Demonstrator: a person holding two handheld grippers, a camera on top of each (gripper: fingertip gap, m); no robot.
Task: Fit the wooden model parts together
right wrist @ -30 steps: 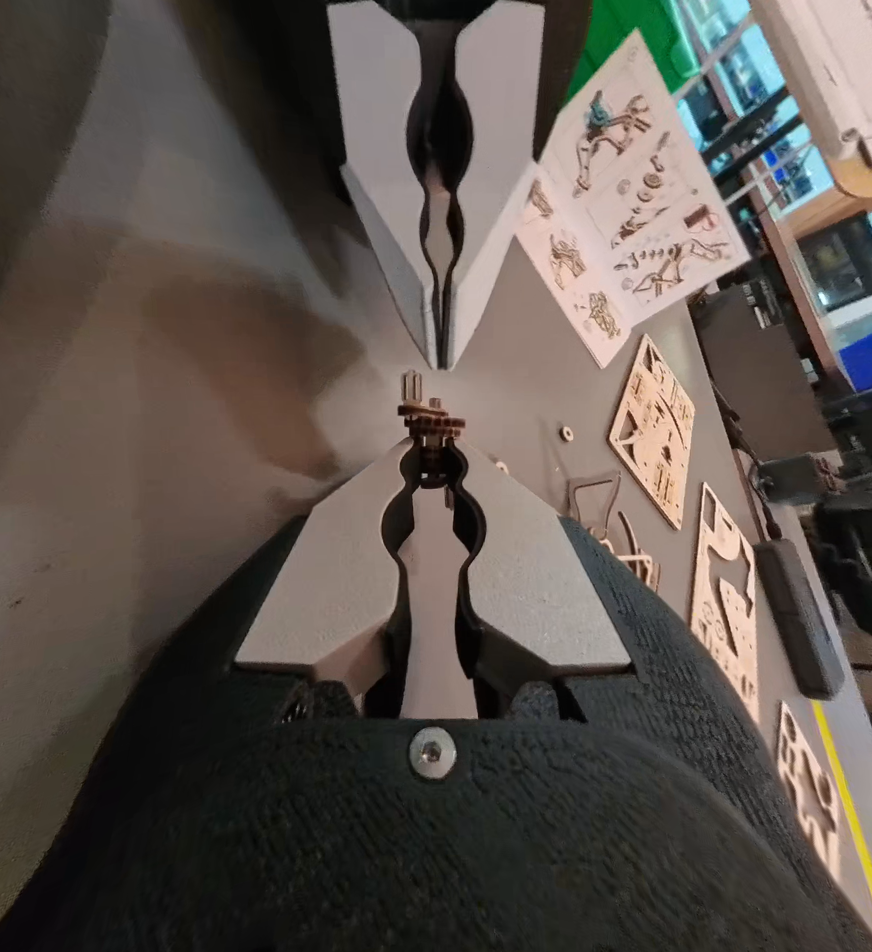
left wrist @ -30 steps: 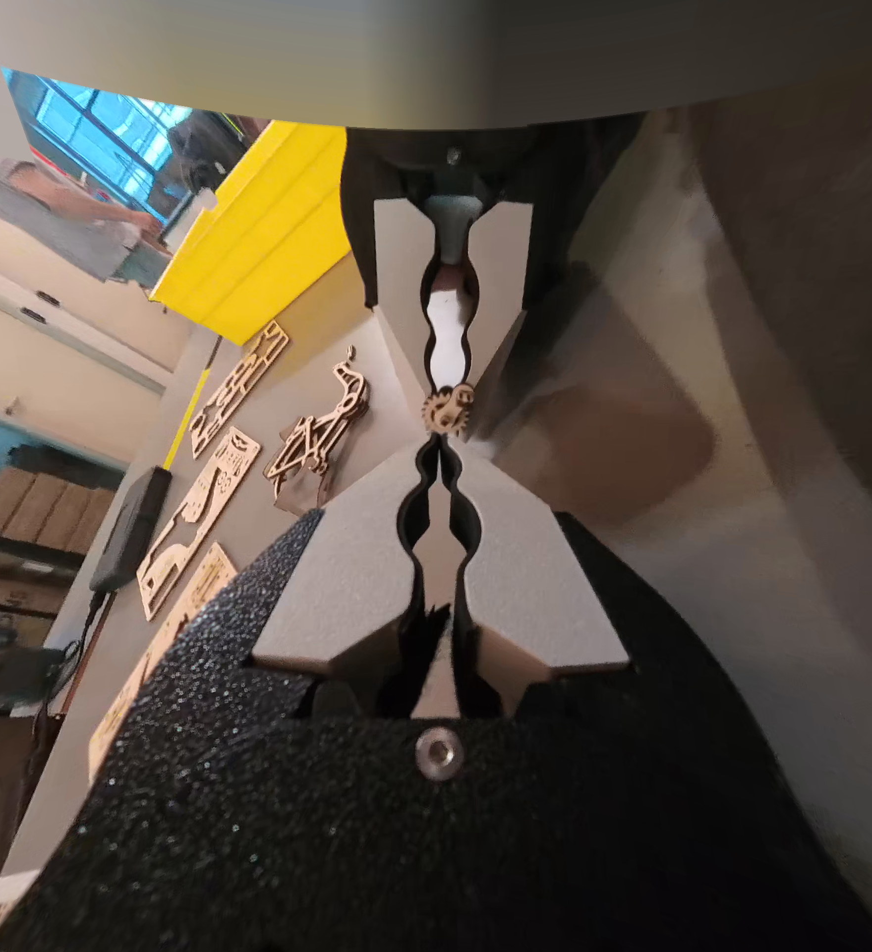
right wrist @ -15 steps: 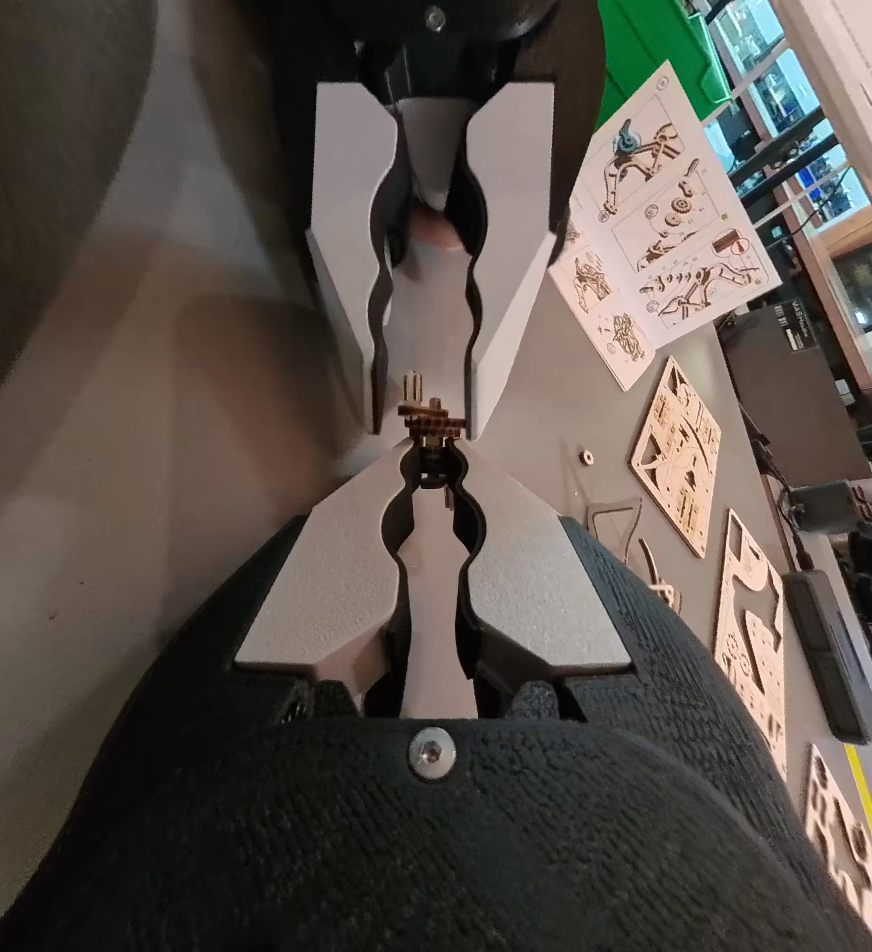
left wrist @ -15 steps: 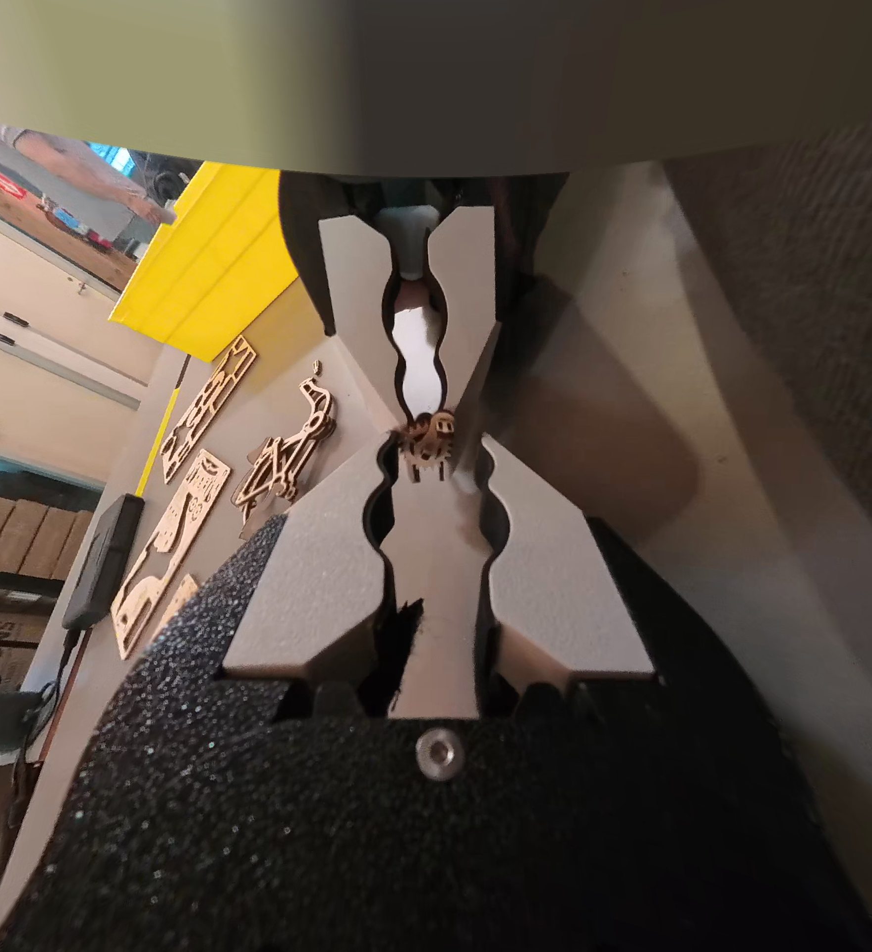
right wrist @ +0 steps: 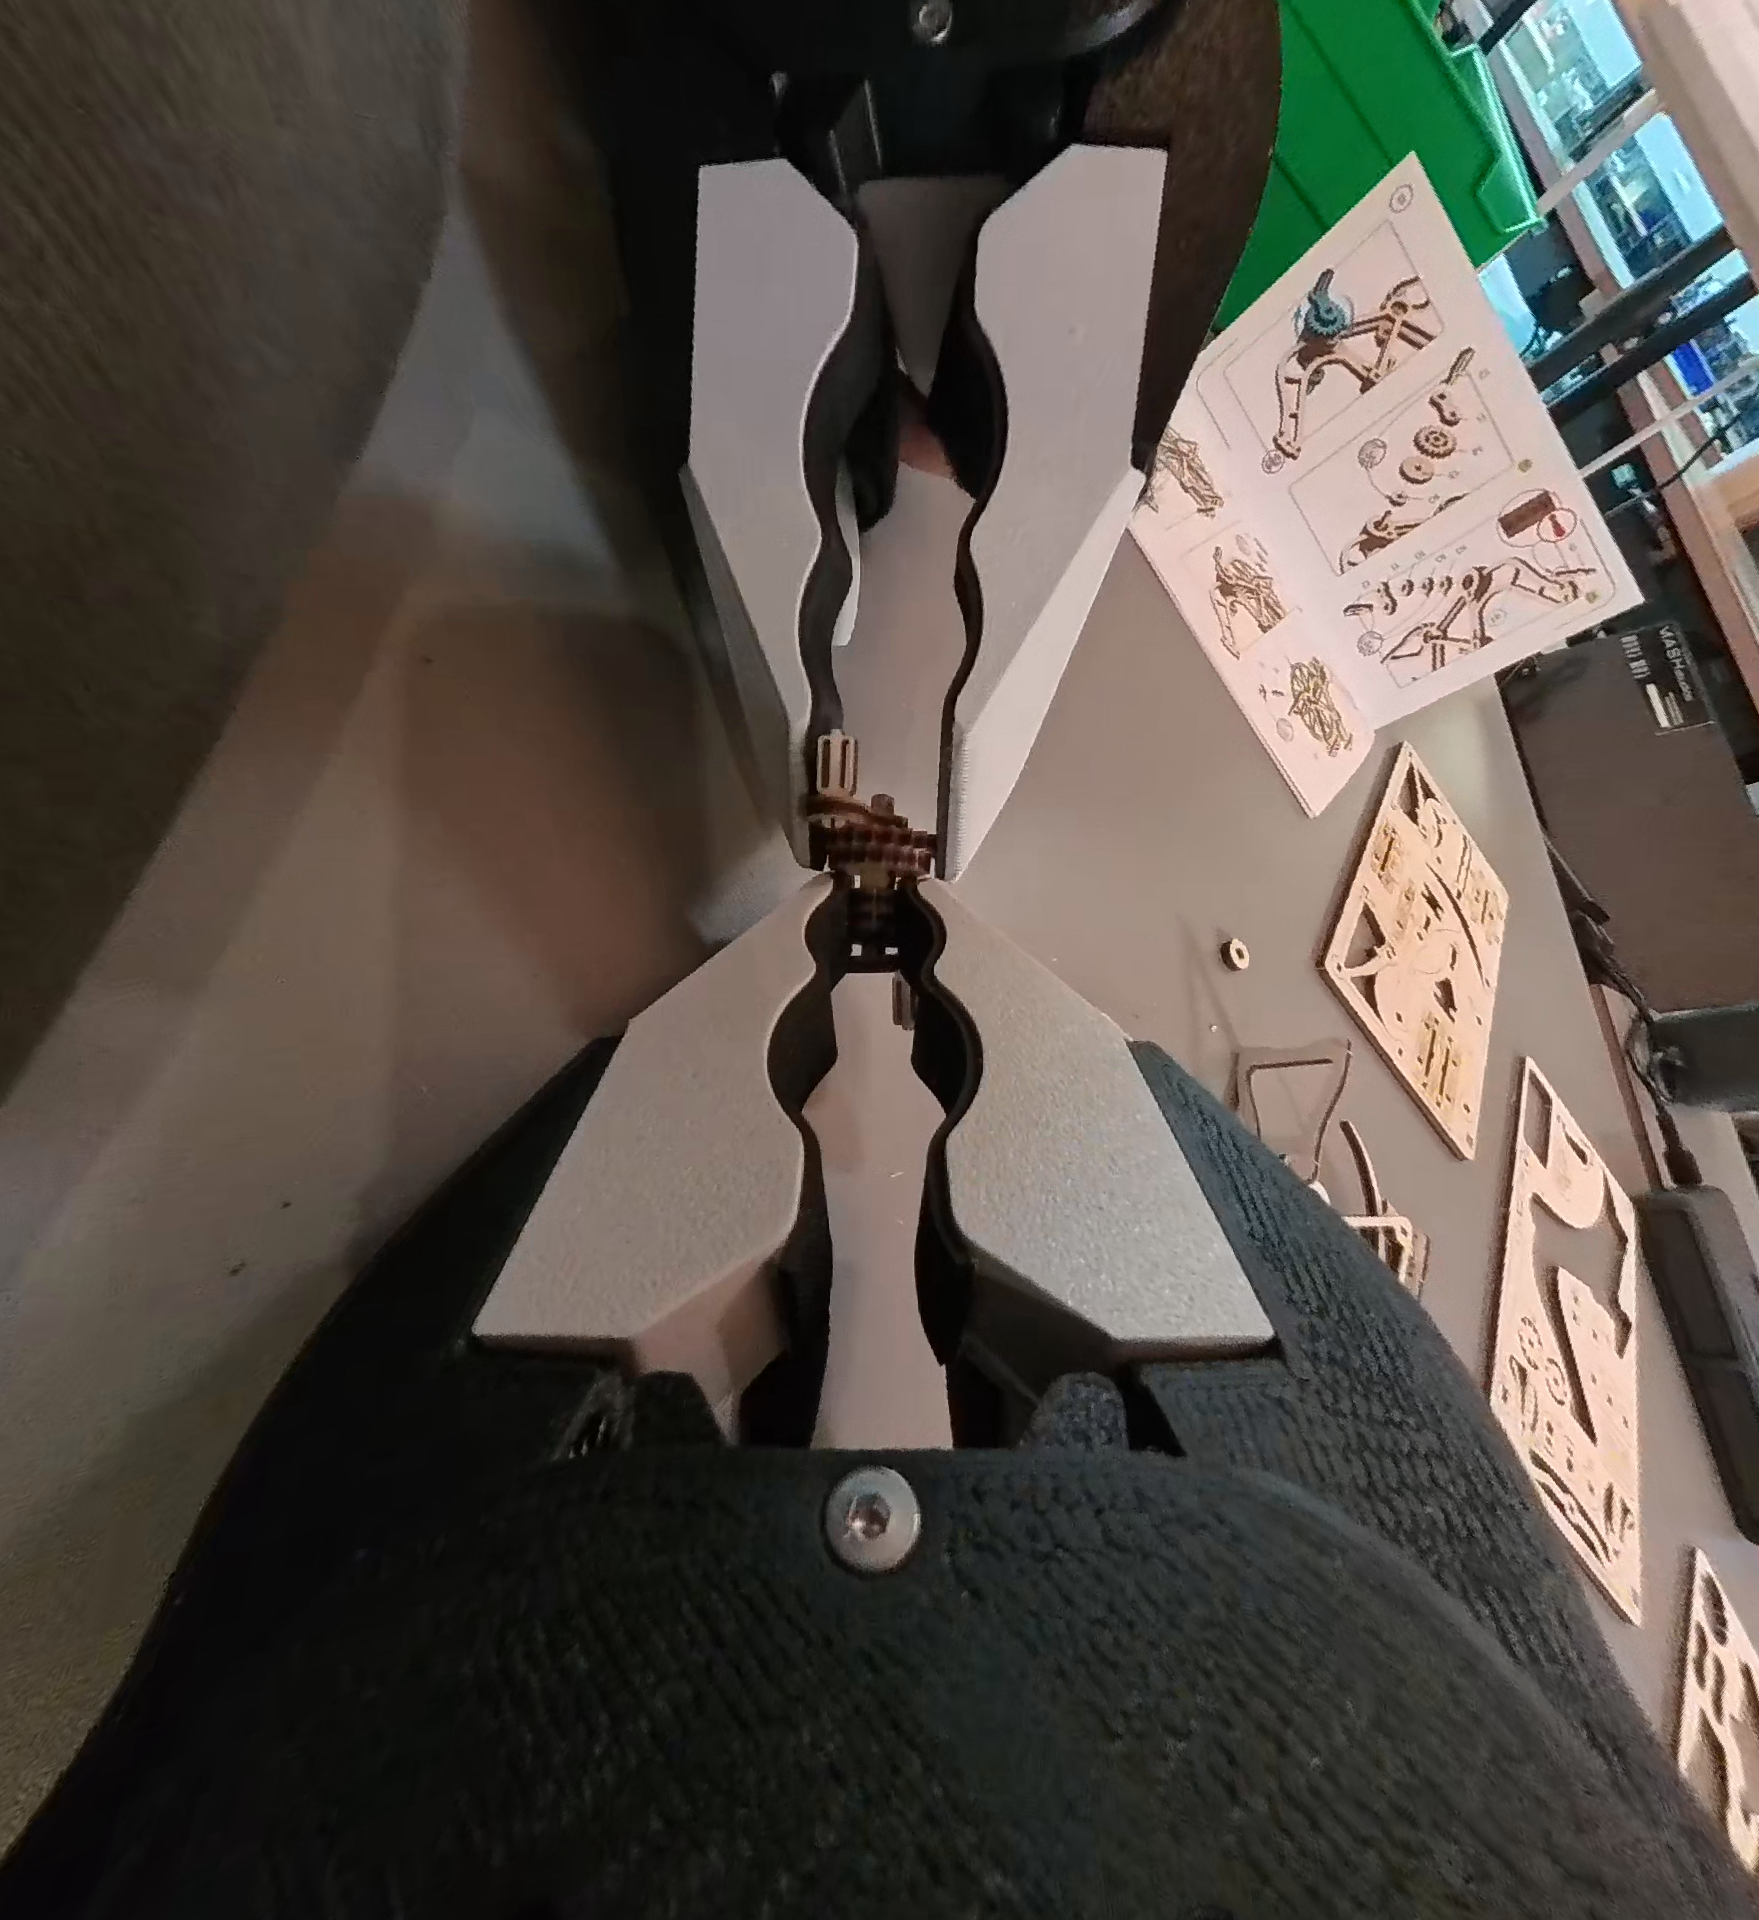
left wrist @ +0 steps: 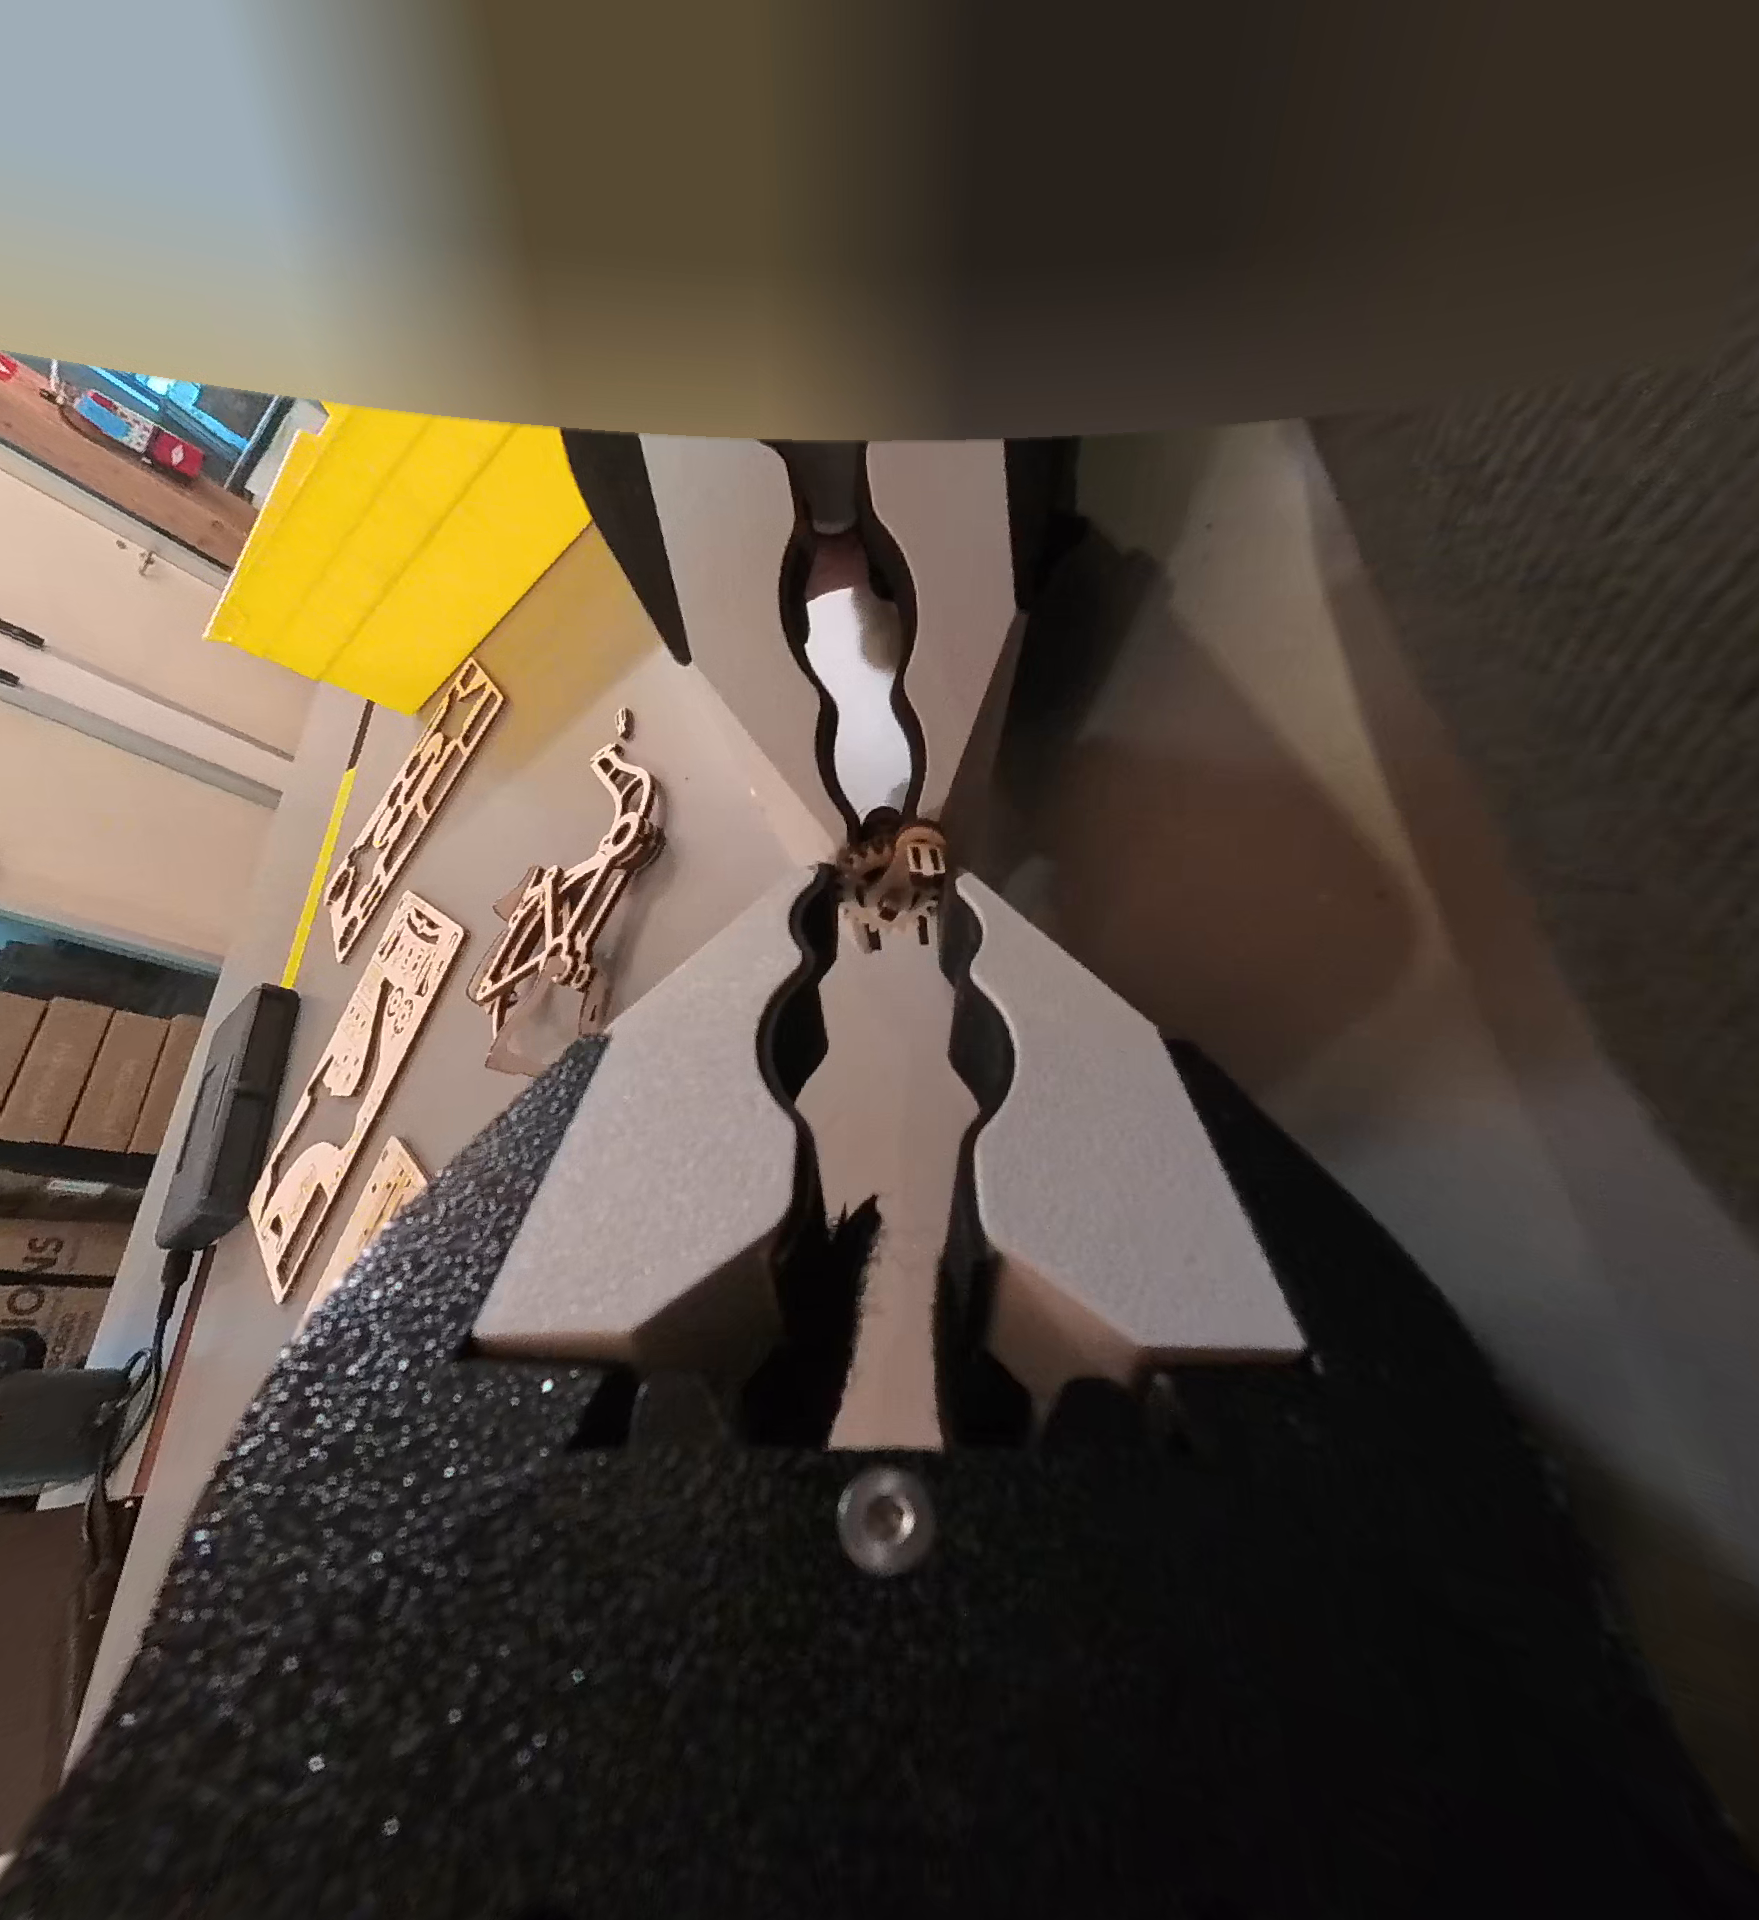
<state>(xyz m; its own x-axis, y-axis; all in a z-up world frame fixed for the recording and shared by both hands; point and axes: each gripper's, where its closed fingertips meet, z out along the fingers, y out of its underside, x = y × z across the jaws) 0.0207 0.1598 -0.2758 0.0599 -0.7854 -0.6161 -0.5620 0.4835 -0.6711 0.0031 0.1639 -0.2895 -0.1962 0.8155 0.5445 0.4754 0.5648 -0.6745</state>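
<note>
Right gripper point(right wrist: 870, 883) clamped on the small stack of wooden gears point(right wrist: 867, 836), held in the air above the grey table point(right wrist: 1145, 935). Left gripper point(left wrist: 880, 883) tip to tip with it, parted around the stack, maybe touching. Light, stiff, thin, probably brittle at the teeth. Best pinched across the flat faces, gently. Cut sheets point(right wrist: 1415, 935) lying farther out.

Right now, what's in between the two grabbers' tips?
A little wooden gear assembly. The right gripper pinches it, and the left gripper has opened around it. Both wrist views show this.
</note>
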